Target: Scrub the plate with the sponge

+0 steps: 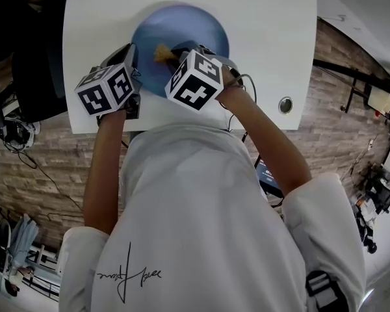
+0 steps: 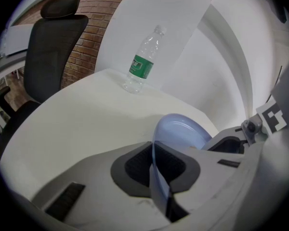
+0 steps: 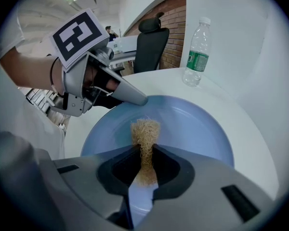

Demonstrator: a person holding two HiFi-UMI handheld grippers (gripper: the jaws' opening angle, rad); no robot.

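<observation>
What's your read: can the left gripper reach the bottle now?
Probably not yet: the left gripper is clamped on the rim of the plate and must let go first. Nothing else stands between it and the bottle.

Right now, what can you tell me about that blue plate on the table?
The plate is round, pale blue, smooth and glossy, like plastic or glazed ceramic, with a shallow raised rim. It sits on the white table. The left hand-held gripper is shut on its rim at one side, apparently steadying it. A tan fibrous sponge, pinched in the right hand-held gripper, rests against its inner face. No food or suds show on it.
</observation>
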